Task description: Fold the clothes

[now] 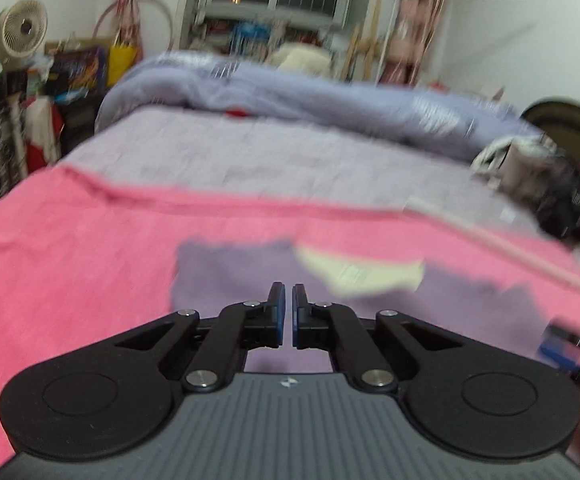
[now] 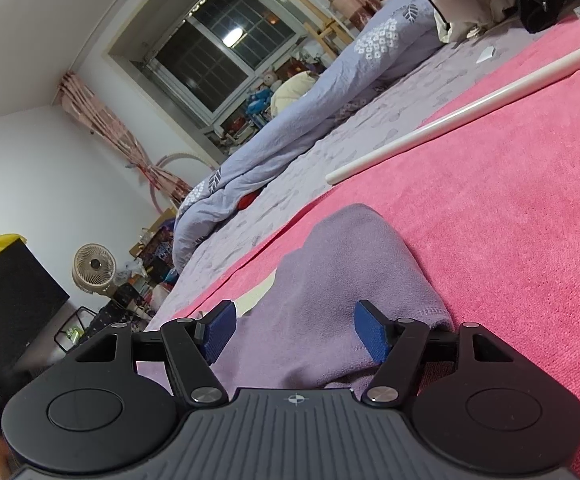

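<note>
A purple garment (image 1: 242, 276) with a pale yellow patch (image 1: 362, 274) lies on a pink blanket (image 1: 70, 260) on the bed. My left gripper (image 1: 286, 300) hovers just above the garment's near part, its jaws almost closed with a thin gap and nothing between them. The view is blurred by motion. In the right wrist view the garment (image 2: 330, 280) is bunched up, and my right gripper (image 2: 294, 320) is open, its blue pads (image 2: 372, 336) on either side of the cloth at its near edge. The right gripper also shows at the right edge of the left wrist view (image 1: 570, 348).
A white rod (image 2: 450, 120) lies across the pink blanket beyond the garment. A lavender duvet (image 1: 290, 92) is heaped at the far side of the bed. A pile of clothes and a black bag (image 1: 550, 184) sit at the right. A fan (image 1: 20, 30) and clutter stand left.
</note>
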### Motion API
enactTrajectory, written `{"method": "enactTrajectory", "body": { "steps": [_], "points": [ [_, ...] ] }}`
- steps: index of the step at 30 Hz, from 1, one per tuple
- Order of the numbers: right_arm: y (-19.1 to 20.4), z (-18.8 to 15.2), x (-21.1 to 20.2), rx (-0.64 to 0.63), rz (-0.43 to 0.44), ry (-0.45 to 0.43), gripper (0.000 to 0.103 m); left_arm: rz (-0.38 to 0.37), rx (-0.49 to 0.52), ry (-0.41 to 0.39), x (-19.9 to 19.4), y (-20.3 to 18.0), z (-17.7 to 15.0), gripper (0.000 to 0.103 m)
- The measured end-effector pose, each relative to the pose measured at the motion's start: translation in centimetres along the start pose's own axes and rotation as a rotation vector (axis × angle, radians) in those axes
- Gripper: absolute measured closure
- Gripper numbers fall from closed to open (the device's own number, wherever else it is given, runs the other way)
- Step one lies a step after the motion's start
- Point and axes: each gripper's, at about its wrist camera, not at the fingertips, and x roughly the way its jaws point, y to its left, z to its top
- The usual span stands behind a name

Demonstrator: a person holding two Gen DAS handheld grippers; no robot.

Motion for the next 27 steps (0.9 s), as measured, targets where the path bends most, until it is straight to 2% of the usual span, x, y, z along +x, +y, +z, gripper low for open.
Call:
{"method": "enactTrajectory", "body": {
  "steps": [2,4,5,6,10,21,25,27],
  "points": [
    [0.0,0.0,-0.1,0.0,0.0,-0.003,0.036,-0.012,0.047,0.031,0.4,-0.5,-0.7,0.102],
    [0.0,0.0,-0.1,-0.001,0.0,-0.007,0.036,-0.042,0.133,0.032,0.6,-2.3,-0.9,0.089],
    [0.0,0.0,-0.1,-0.001,0.0,-0.007,0.036,-0.052,0.18,0.036,0.8,-3.4,-1.0,0.068],
    [-0.1,0.0,-0.2,0.0,0.0,-0.007,0.036,-0.048,0.232,0.042,1.1,-4.4,-1.2,0.055],
    [-0.1,0.1,-0.2,0.002,0.004,-0.007,0.035,-0.004,0.436,0.065,1.9,-7.9,-2.8,0.054],
    [-0.3,0.3,-0.2,0.004,0.009,-0.003,0.034,0.115,0.893,0.055,2.2,-12.2,-6.9,0.053],
    [-0.3,0.3,-0.2,0.008,0.011,-0.003,0.034,0.135,0.922,0.054,3.2,-12.9,-6.8,0.053],
    [-0.3,0.3,-0.2,0.008,0.012,-0.003,0.033,0.101,0.877,0.072,3.0,-12.5,-6.4,0.055]
  ]
}}
